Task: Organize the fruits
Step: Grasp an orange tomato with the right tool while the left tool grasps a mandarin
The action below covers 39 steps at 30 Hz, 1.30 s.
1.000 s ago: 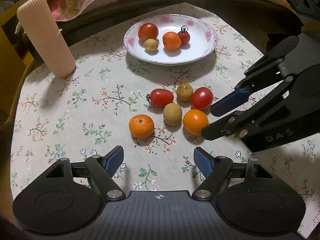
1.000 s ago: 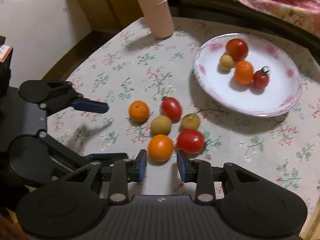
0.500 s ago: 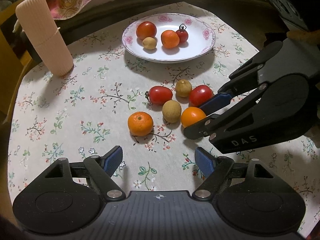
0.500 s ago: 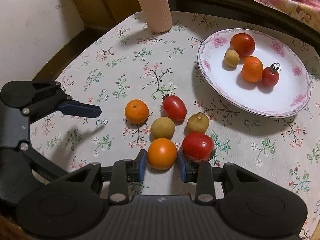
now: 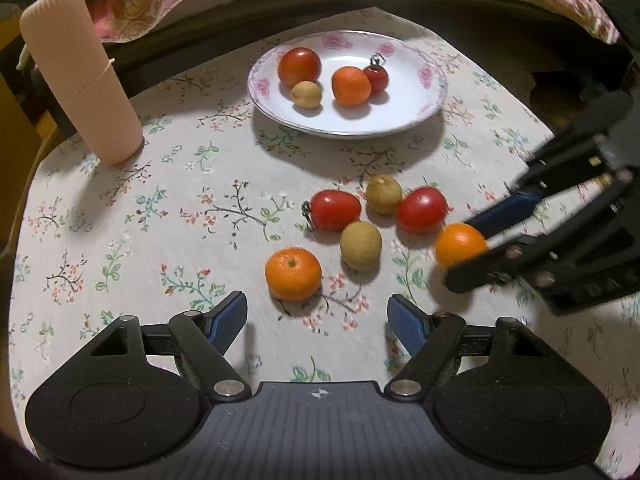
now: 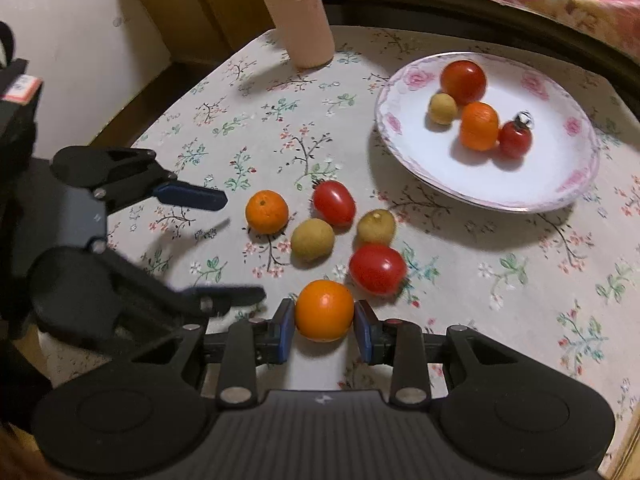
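A round desk [image 5: 100, 216] under a floral cloth carries a white rose-rimmed china plate [image 6: 560, 184] near its far edge, holding four small fruits. The left tool [image 5: 316, 314] hovers with jaws wide, just narrowed slightly, empty. The right tool [image 6: 324, 326] grips a smooth orange fruit [image 6: 324, 310] near the front edge, beside five loose fruits mid-desk.

Left gripper [image 5: 316, 314] hangs over the floral bench [image 5: 120, 240], jaws apart with nothing between them, just closing a bit. Off to the side, the right gripper [image 5: 476, 248] has an orange [image 5: 458, 245] pinched. Four fruits sit on the plate [image 5: 404, 120].
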Each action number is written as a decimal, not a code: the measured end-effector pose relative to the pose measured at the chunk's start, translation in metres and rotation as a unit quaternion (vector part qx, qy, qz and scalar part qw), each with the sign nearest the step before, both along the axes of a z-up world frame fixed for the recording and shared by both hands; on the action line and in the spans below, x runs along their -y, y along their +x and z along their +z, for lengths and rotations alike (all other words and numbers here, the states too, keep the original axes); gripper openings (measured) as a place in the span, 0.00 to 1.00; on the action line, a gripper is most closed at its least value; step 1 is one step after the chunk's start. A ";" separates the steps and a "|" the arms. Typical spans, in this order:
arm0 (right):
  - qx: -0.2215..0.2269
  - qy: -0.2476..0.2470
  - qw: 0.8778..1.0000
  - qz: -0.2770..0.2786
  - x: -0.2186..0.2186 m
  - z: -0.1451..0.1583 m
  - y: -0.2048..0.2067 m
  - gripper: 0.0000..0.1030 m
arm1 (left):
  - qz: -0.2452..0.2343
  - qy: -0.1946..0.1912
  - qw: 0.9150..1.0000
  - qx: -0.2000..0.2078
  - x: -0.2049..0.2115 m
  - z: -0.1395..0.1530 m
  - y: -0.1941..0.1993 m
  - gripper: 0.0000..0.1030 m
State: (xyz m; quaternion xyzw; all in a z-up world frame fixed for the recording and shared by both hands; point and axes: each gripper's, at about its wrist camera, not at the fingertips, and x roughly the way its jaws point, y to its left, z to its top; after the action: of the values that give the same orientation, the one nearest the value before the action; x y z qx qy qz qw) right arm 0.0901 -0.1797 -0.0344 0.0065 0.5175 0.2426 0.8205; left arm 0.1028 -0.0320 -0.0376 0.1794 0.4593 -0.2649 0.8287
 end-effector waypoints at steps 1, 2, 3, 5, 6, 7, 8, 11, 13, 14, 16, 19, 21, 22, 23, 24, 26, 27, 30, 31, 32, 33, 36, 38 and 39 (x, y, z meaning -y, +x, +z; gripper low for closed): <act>-0.002 0.003 1.000 -0.002 0.004 0.000 -0.001 0.32 | 0.002 -0.002 1.000 -0.001 0.001 -0.001 0.003 0.74; -0.003 0.004 1.000 -0.004 0.006 0.000 -0.002 0.32 | 0.003 -0.003 1.000 -0.002 0.002 -0.002 0.005 0.69; -0.005 0.004 1.000 -0.005 0.008 0.000 -0.002 0.32 | 0.005 -0.002 1.000 -0.002 0.004 -0.004 0.009 0.67; -0.008 0.003 1.000 -0.010 0.012 -0.001 -0.003 0.32 | 0.006 0.000 1.000 -0.003 0.006 -0.006 0.013 0.58; -0.010 0.002 1.000 -0.011 0.015 -0.001 -0.004 0.32 | 0.008 0.001 1.000 -0.004 0.006 -0.008 0.016 0.58; -0.013 0.002 1.000 -0.013 0.017 -0.002 -0.004 0.32 | 0.010 -0.006 1.000 -0.006 0.005 -0.008 0.018 0.57; -0.014 0.001 1.000 -0.015 0.018 -0.003 -0.005 0.32 | 0.013 -0.010 1.000 -0.009 0.004 -0.009 0.020 0.57; -0.018 0.000 1.000 -0.020 0.021 -0.004 -0.004 0.32 | 0.021 -0.012 1.000 -0.006 0.003 -0.008 0.024 0.56; -0.019 0.001 1.000 -0.021 0.021 -0.004 -0.004 0.32 | 0.025 -0.016 1.000 -0.008 0.002 -0.008 0.025 0.55; -0.018 0.001 1.000 -0.021 0.022 -0.004 -0.004 0.32 | 0.026 -0.015 1.000 -0.007 0.002 -0.008 0.024 0.51; -0.017 0.001 1.000 -0.021 0.022 -0.003 -0.004 0.32 | 0.026 -0.012 1.000 -0.004 0.003 -0.007 0.022 0.43; -0.015 -0.007 1.000 -0.021 0.021 -0.003 -0.002 0.32 | 0.032 -0.008 0.999 -0.002 0.003 -0.007 0.019 0.40; -0.017 -0.011 1.000 -0.021 0.020 -0.005 -0.002 0.32 | 0.035 -0.004 0.999 -0.003 0.002 -0.006 0.016 0.39; -0.017 -0.012 1.000 -0.020 0.019 -0.006 -0.002 0.32 | 0.036 -0.001 0.999 -0.003 0.002 -0.005 0.014 0.39; -0.015 -0.014 1.000 -0.019 0.018 -0.006 -0.002 0.32 | 0.037 0.000 0.999 -0.005 0.002 -0.005 0.012 0.39; -0.013 -0.017 1.000 -0.017 0.017 -0.006 -0.002 0.32 | 0.036 -0.003 0.999 -0.009 0.002 -0.004 0.010 0.39; -0.010 -0.019 1.000 -0.013 0.016 -0.005 -0.003 0.32 | 0.035 -0.008 0.999 -0.018 0.001 -0.001 0.002 0.39; -0.008 -0.020 1.000 -0.009 0.015 -0.004 -0.004 0.32 | 0.031 -0.007 0.999 -0.021 0.002 0.000 -0.003 0.39; -0.004 -0.025 1.000 0.009 0.010 -0.004 -0.009 0.32 | 0.022 -0.003 0.999 -0.024 0.006 0.002 -0.020 0.39; -0.004 -0.028 0.999 0.015 0.009 -0.005 -0.011 0.32 | 0.020 -0.003 0.999 -0.027 0.006 0.002 -0.025 0.39; -0.001 -0.032 0.999 0.017 0.008 -0.005 -0.013 0.32 | 0.018 -0.001 0.999 -0.029 0.007 0.001 -0.029 0.39; 0.004 -0.036 0.999 0.021 0.007 -0.005 -0.015 0.32 | 0.017 0.003 0.999 -0.030 0.008 -0.001 -0.034 0.39; 0.009 -0.042 0.999 0.028 0.007 -0.005 -0.018 0.32 | 0.020 0.005 0.999 -0.040 0.006 -0.006 -0.040 0.41; 0.008 -0.043 0.998 0.033 0.006 -0.006 -0.018 0.32 | 0.024 0.006 0.999 -0.038 0.004 -0.008 -0.043 0.42; 0.012 -0.045 0.998 0.033 0.005 -0.006 -0.018 0.32 | 0.026 0.008 0.999 -0.036 0.004 -0.007 -0.043 0.42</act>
State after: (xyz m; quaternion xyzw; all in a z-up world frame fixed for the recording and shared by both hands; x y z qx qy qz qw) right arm 0.0716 -0.1844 -0.0403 -0.0506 0.5183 0.2459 0.8175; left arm 0.0594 -0.0361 -0.0446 0.1639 0.4951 -0.2459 0.8170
